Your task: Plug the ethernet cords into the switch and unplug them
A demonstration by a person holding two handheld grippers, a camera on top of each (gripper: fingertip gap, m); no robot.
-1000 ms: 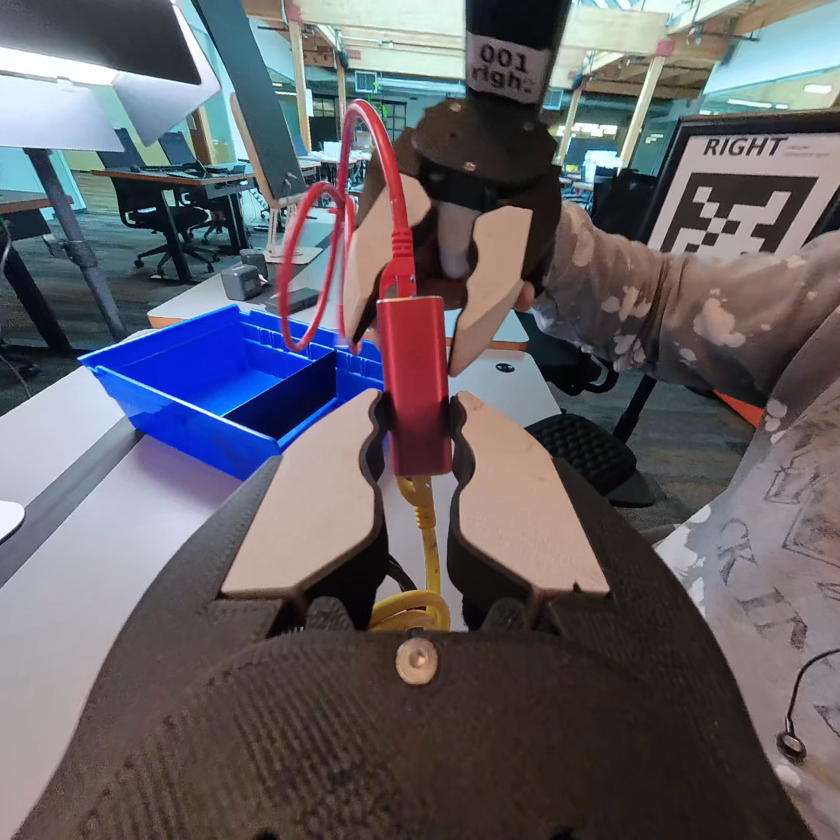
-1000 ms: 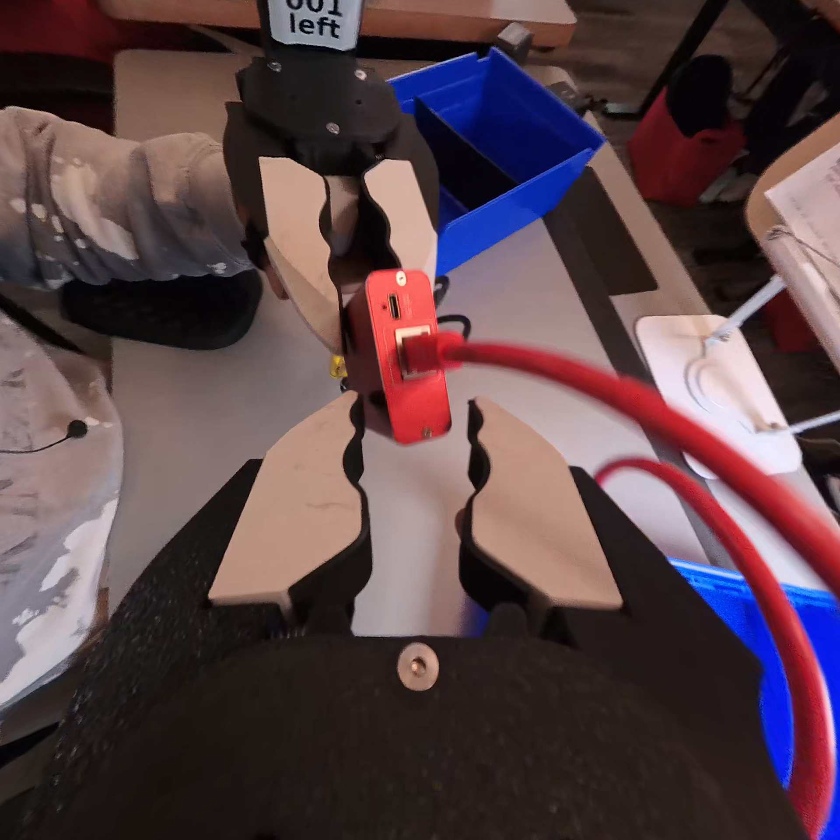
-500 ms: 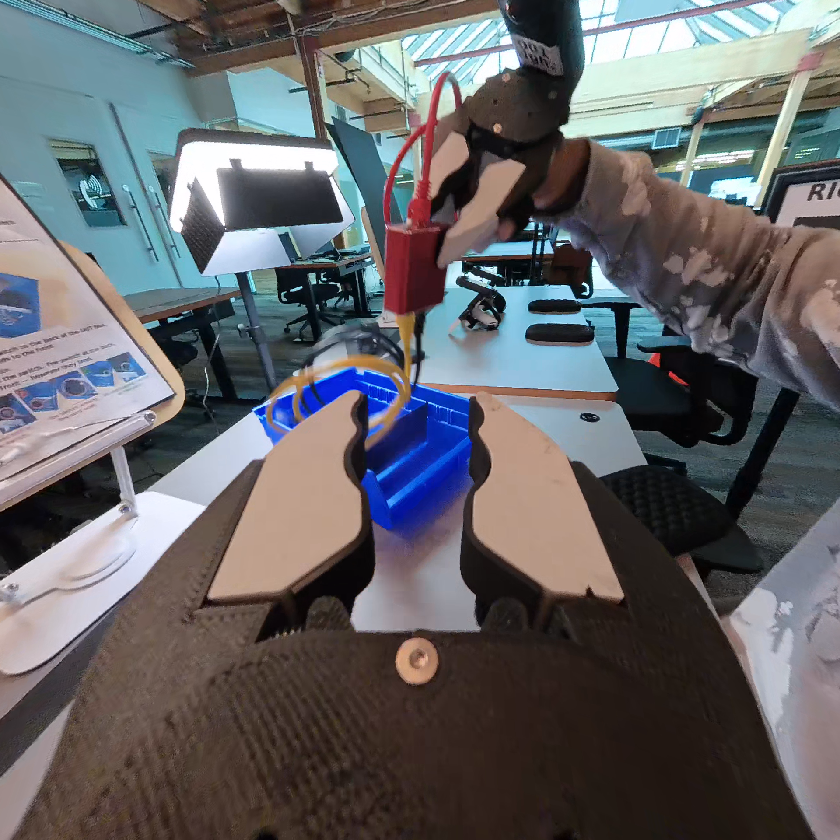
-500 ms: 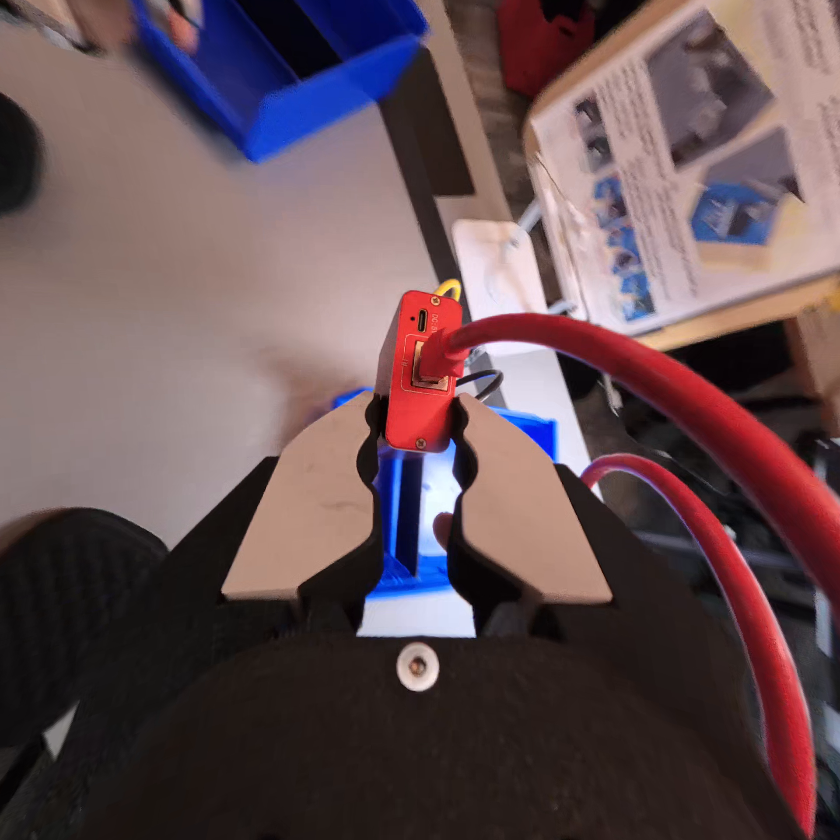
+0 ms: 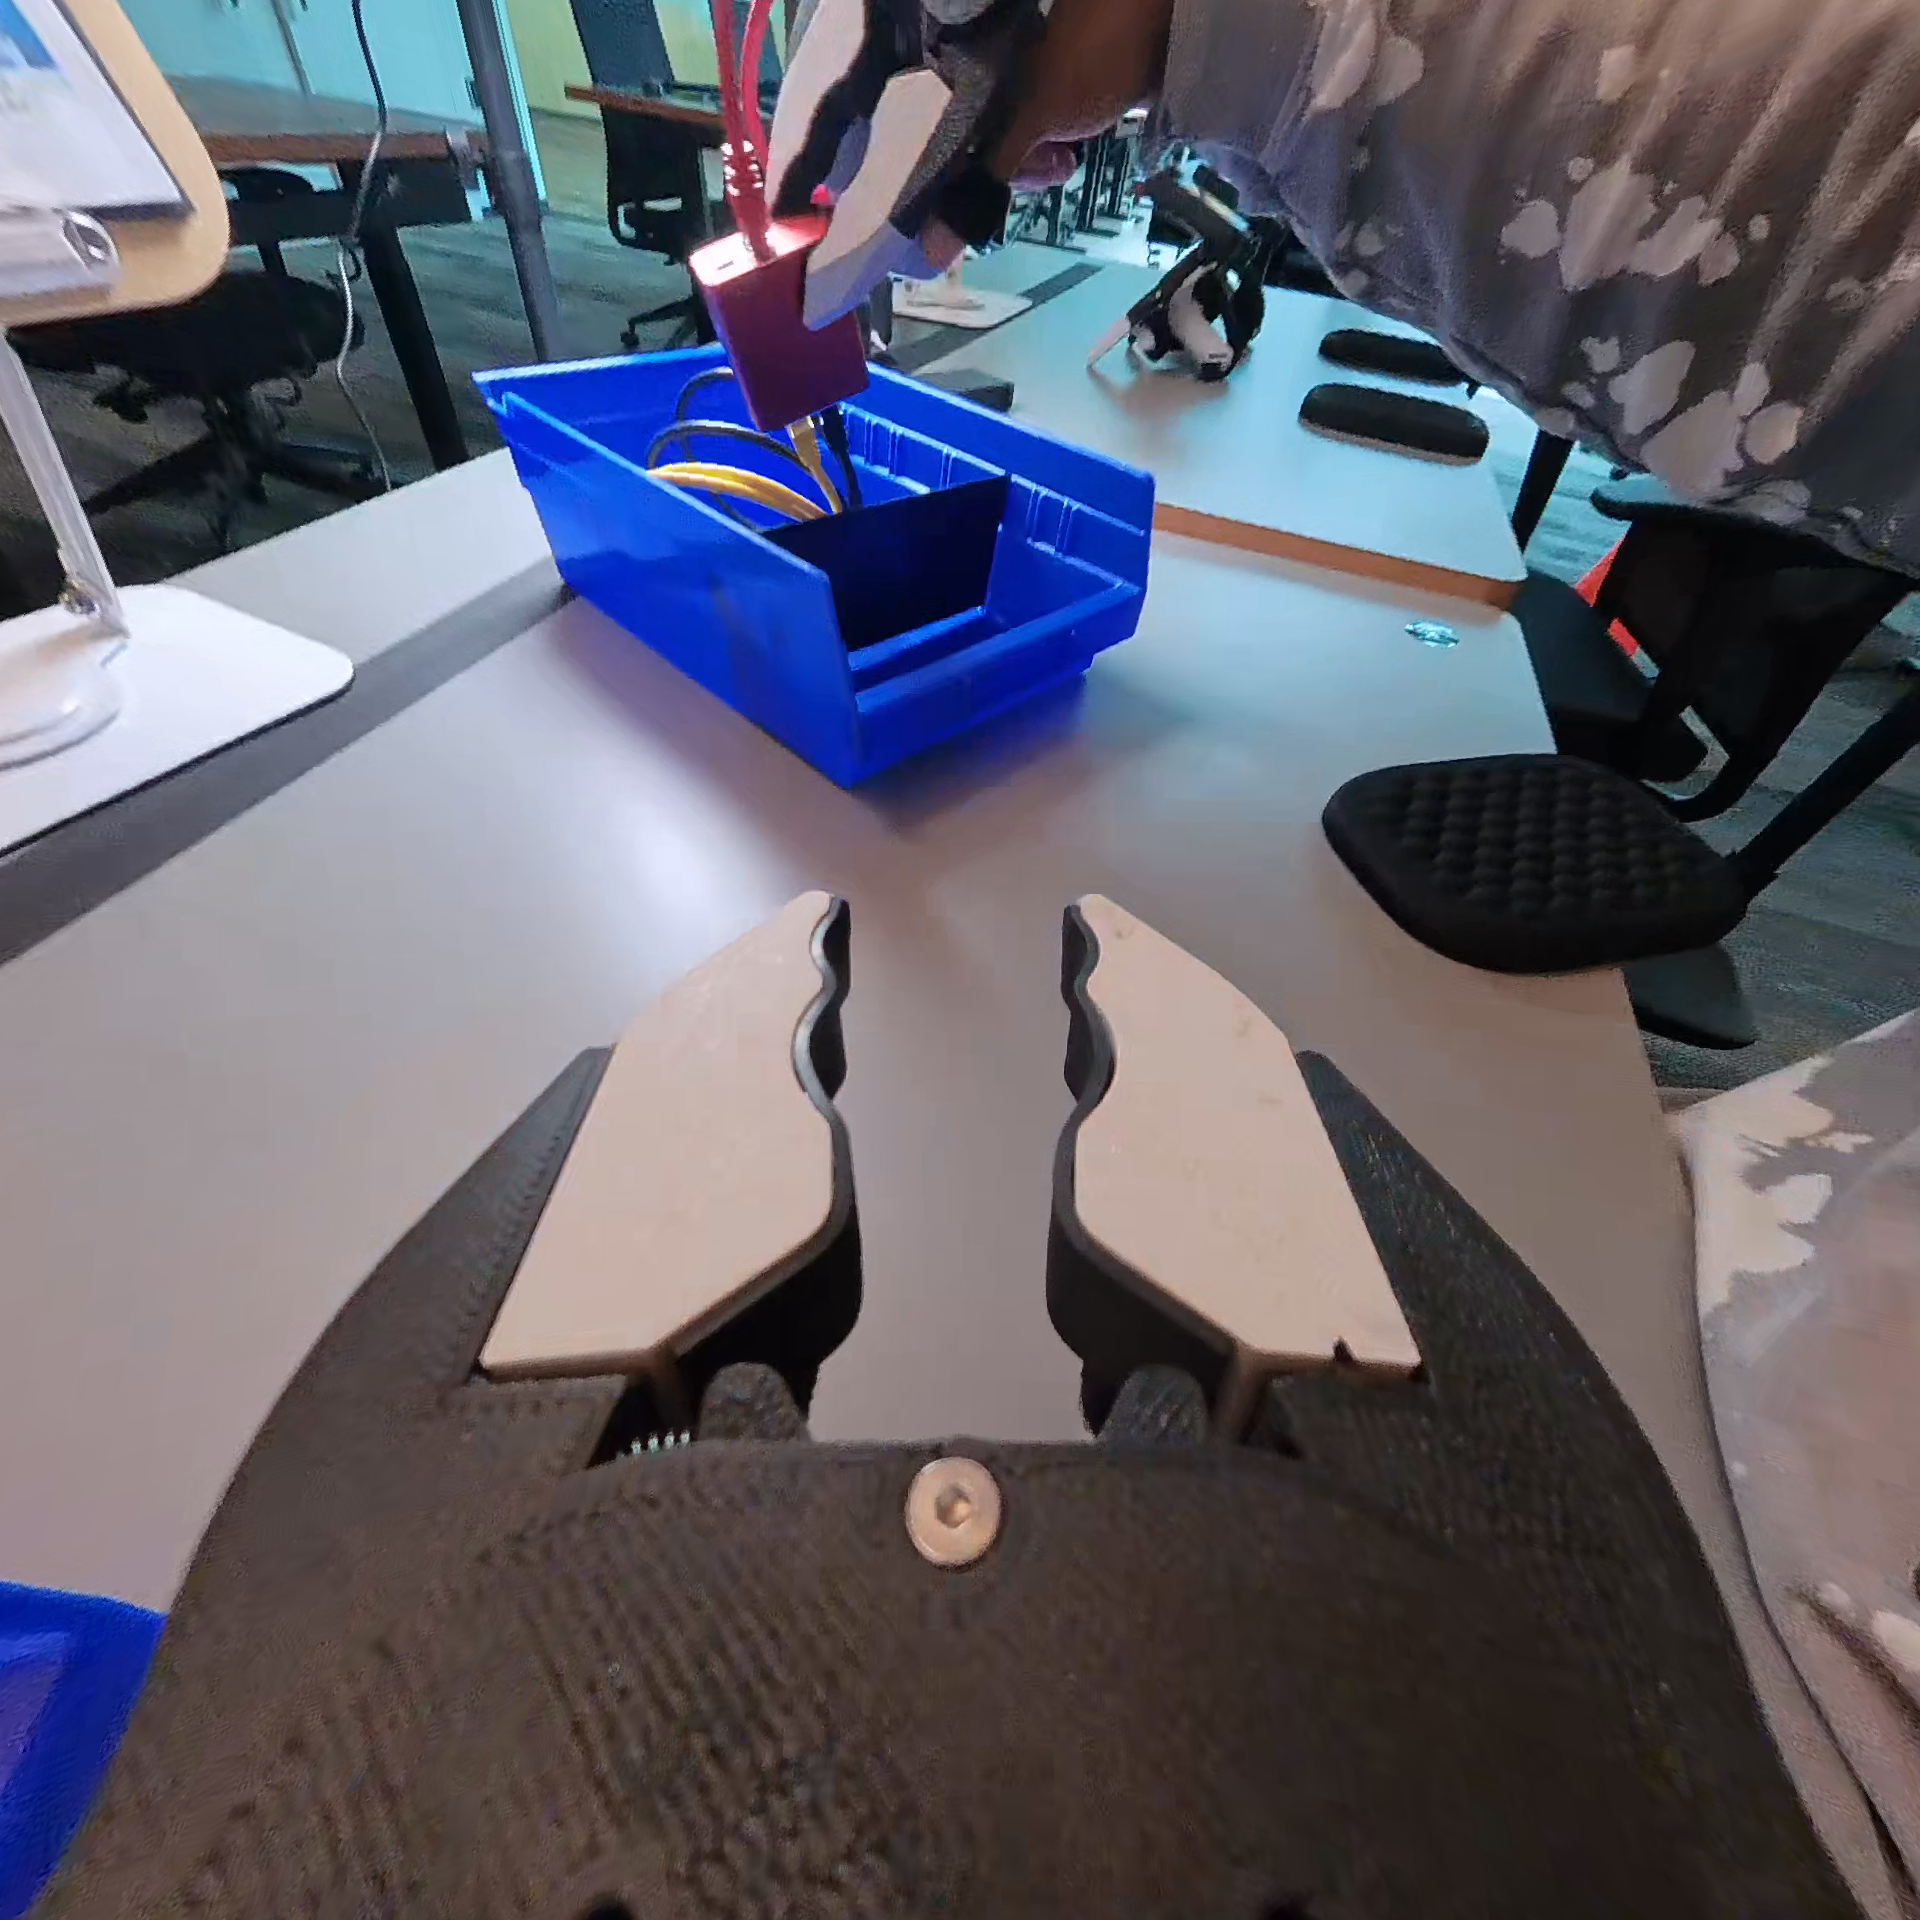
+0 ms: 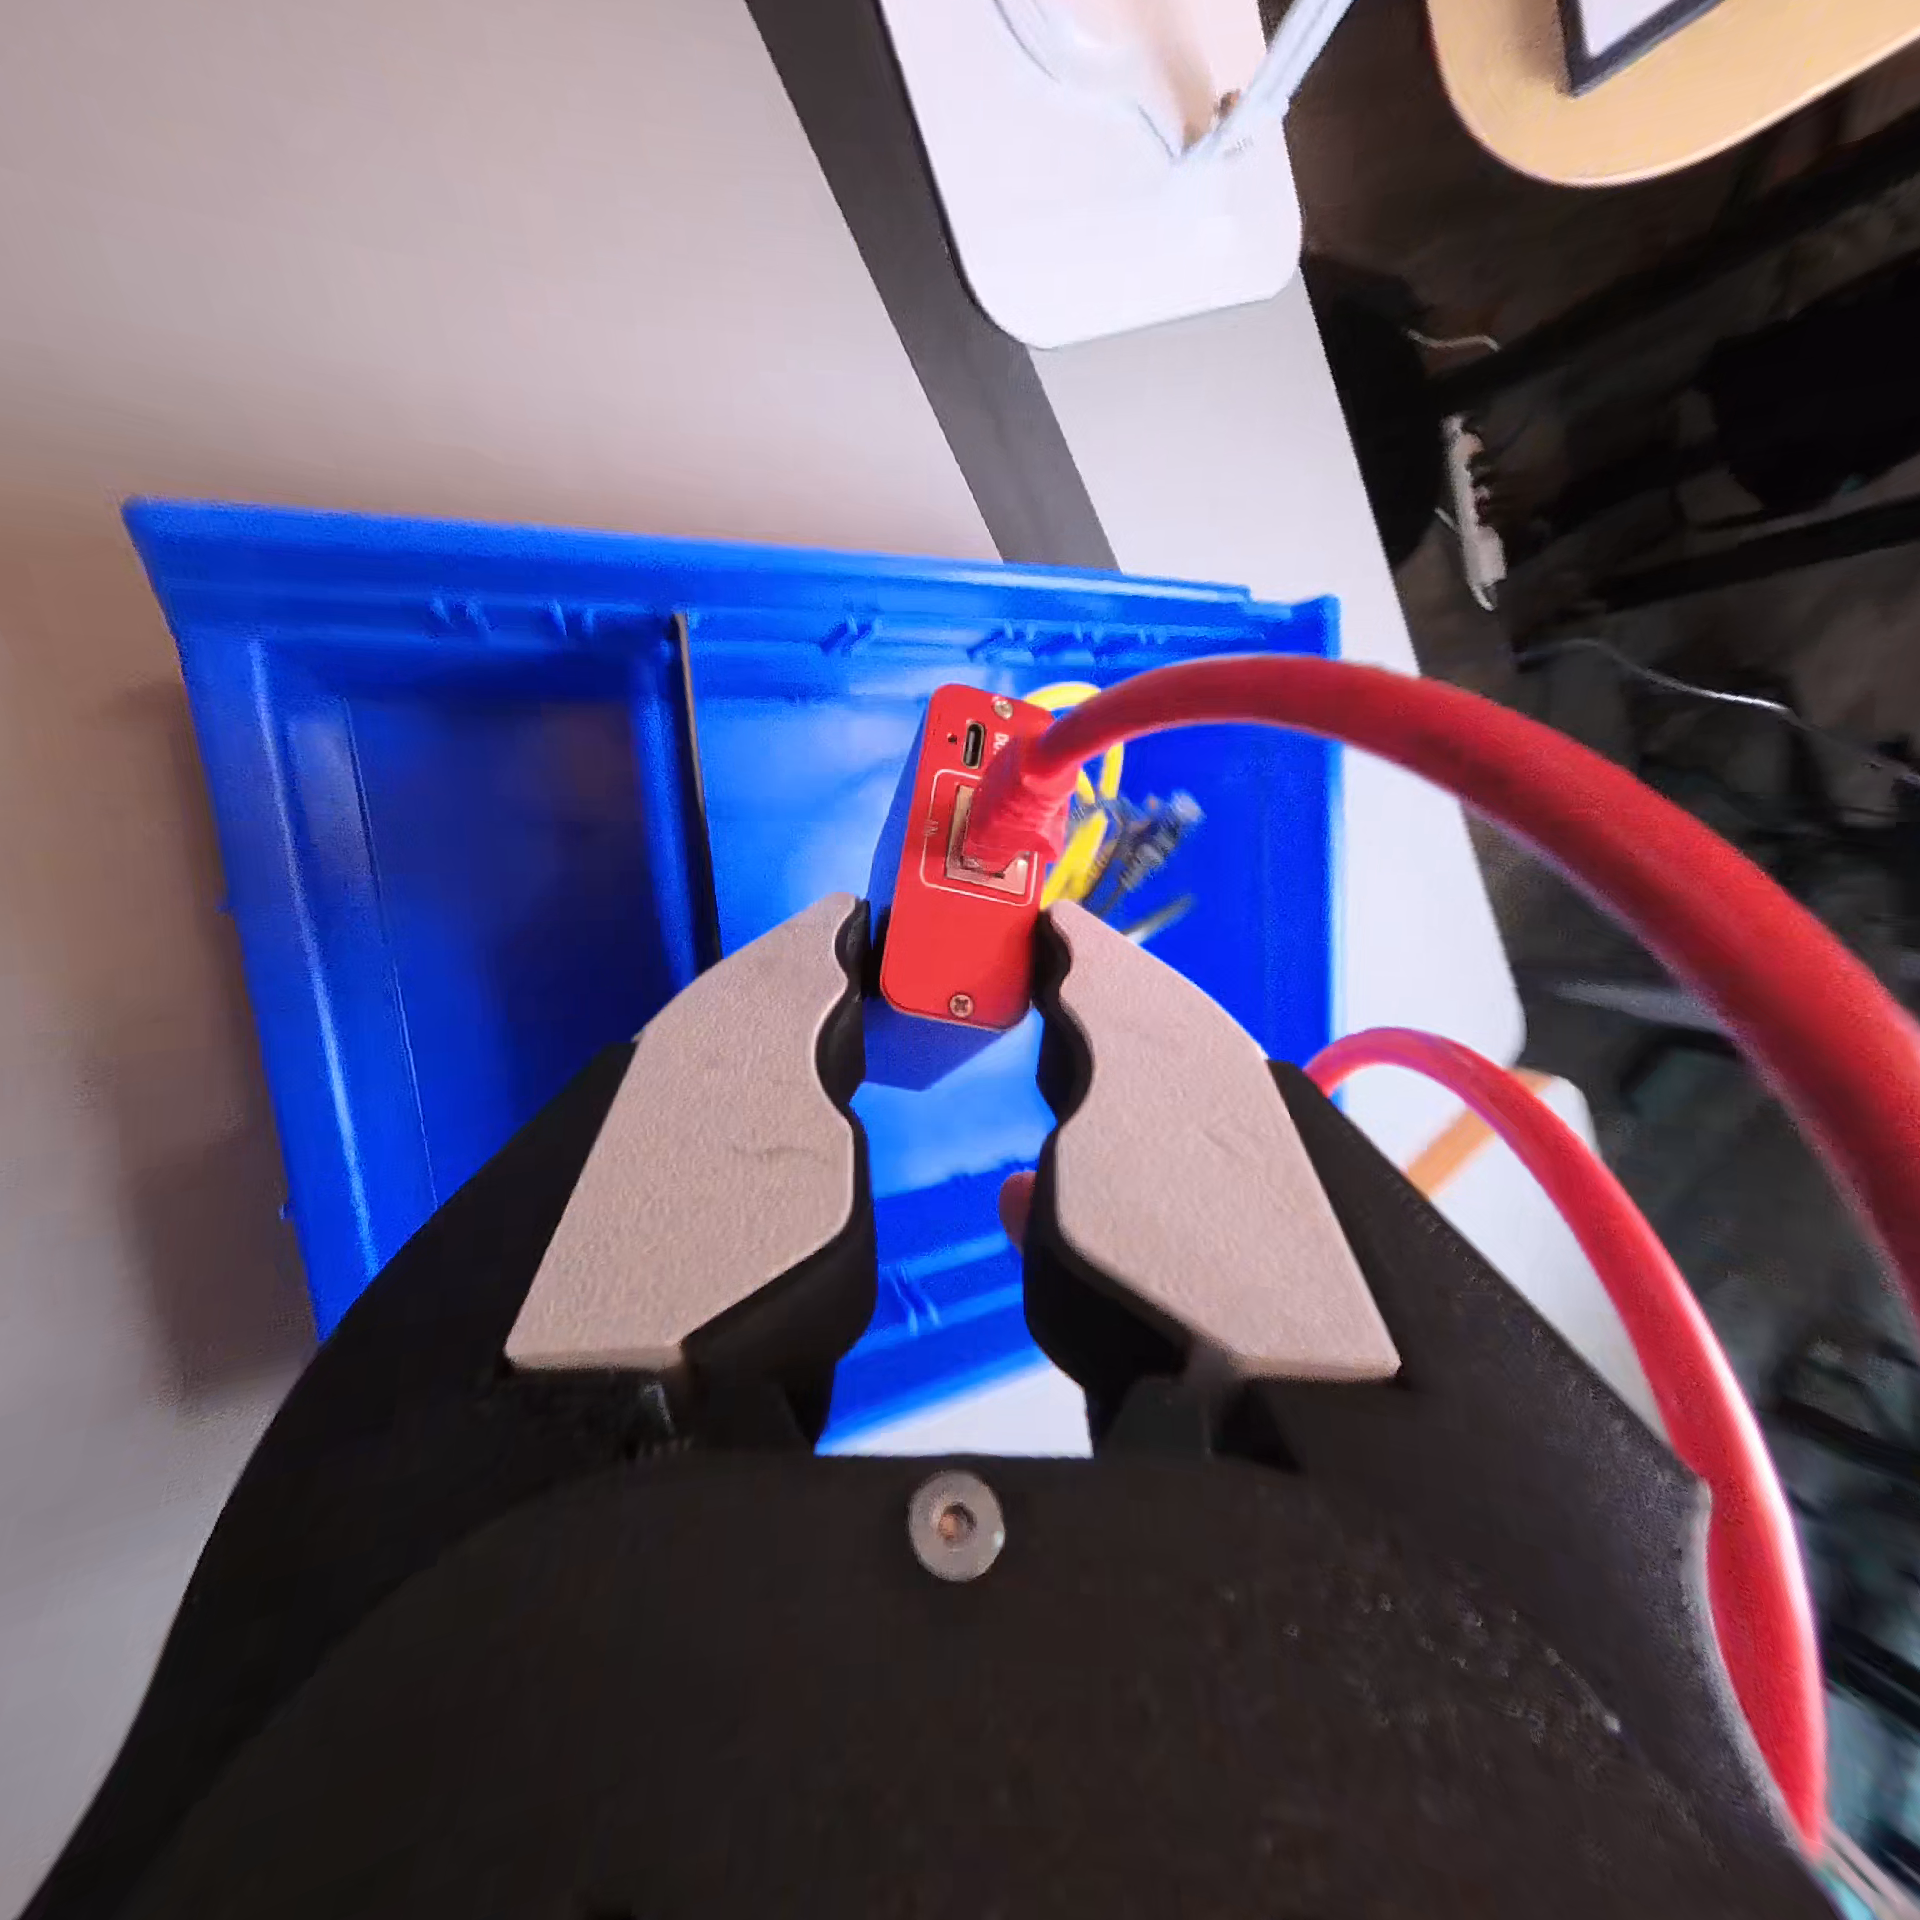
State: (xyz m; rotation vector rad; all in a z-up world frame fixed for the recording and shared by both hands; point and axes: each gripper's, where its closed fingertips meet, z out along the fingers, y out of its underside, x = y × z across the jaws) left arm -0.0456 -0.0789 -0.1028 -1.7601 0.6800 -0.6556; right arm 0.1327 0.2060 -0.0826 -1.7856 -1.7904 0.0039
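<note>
My right gripper [image 6: 951,920] is shut on the red switch [image 6: 961,914] and holds it above a blue bin [image 6: 468,831]. A red ethernet cord [image 6: 1455,769] is plugged into the switch's top face. A yellow cord [image 6: 1086,842] and a black cord hang from its underside into the bin. In the left wrist view the switch [image 5: 784,322] hangs over the blue bin [image 5: 748,613], with the yellow cord [image 5: 738,483] coiled inside. My left gripper [image 5: 945,914] is open and empty, low over the grey table [image 5: 520,914], well short of the bin.
A white stand base [image 5: 156,686] sits at the table's left, also in the right wrist view [image 6: 1101,187]. A black chair armrest [image 5: 1527,862] juts by the table's right edge. Another blue bin corner [image 5: 52,1704] shows at bottom left. A person's sleeve [image 5: 1558,187] reaches over.
My left gripper let go of the switch, opened and drew back low over the table. My right gripper closed on the switch and carried it over the blue bin.
</note>
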